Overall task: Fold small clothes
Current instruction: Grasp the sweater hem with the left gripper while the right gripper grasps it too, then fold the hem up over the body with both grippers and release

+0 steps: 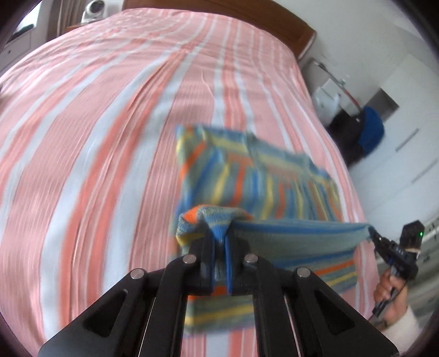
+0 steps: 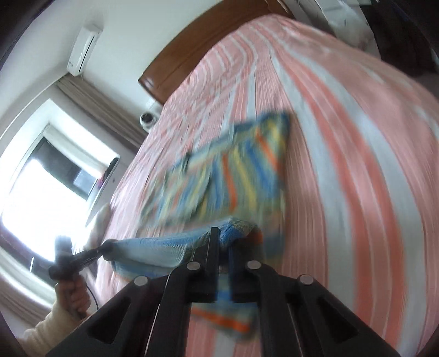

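Note:
A small striped garment (image 1: 255, 178), in blue, yellow, orange and grey-green, lies on the pink and white striped bed (image 1: 96, 137), blurred by motion. My left gripper (image 1: 219, 236) is shut on one near corner of its edge. The right gripper (image 1: 370, 229), held by a hand at the right, pinches the other corner, and the edge is stretched taut between them above the bed. In the right wrist view my right gripper (image 2: 225, 239) is shut on bunched blue cloth of the garment (image 2: 236, 178). The left gripper (image 2: 105, 245) grips the far end at the left.
A wooden headboard (image 1: 274, 24) closes the far end of the bed. A white camera-like device (image 1: 94, 11) stands beside it. Dark and blue bags (image 1: 367, 131) sit on the floor right of the bed. A window (image 2: 49, 192) and a wall air conditioner (image 2: 82, 49) are left.

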Demonstrator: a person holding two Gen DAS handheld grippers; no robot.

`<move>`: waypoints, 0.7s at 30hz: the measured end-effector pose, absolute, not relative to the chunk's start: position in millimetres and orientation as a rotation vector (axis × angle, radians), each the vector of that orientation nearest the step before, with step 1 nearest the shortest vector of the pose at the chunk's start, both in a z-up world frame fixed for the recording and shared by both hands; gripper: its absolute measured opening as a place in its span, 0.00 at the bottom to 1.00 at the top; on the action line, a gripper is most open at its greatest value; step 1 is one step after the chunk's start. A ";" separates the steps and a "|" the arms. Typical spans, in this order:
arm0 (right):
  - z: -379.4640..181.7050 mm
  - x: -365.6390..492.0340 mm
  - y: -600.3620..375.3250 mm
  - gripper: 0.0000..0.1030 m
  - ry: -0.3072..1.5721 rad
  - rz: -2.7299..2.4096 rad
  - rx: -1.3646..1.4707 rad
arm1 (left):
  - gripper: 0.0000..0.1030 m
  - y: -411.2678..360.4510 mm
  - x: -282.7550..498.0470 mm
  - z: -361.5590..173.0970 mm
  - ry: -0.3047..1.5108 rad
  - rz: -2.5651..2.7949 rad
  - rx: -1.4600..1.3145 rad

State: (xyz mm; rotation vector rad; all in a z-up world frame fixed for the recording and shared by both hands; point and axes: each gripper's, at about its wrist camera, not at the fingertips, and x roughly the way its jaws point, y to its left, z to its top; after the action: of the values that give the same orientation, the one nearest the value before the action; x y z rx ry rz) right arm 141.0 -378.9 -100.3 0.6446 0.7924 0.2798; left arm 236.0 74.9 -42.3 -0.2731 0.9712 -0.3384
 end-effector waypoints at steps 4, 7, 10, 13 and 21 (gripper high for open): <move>-104.4 224.3 -399.7 0.05 0.800 0.236 0.634 | 0.04 57.2 304.3 -53.5 1.003 -0.293 -0.265; -122.2 271.4 -408.9 0.05 0.818 0.212 0.634 | 0.08 41.2 349.3 -69.0 1.018 -0.246 -0.232; -148.3 304.6 -423.8 0.11 0.867 0.156 0.669 | 0.27 49.1 367.2 -73.0 1.005 -0.153 -0.255; -144.2 300.5 -438.4 0.28 0.846 0.104 0.672 | 0.51 73.4 349.5 -54.2 0.925 -0.177 -0.315; -99.9 287.6 -398.5 0.38 1.048 0.349 0.469 | 0.76 61.6 274.3 -46.2 0.926 -0.431 -0.191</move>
State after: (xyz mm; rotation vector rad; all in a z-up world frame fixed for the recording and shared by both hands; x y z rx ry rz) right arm 287.6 -398.5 -99.9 0.4685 1.0475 0.3493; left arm 274.3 61.6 -46.2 -0.1905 0.9262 -0.4305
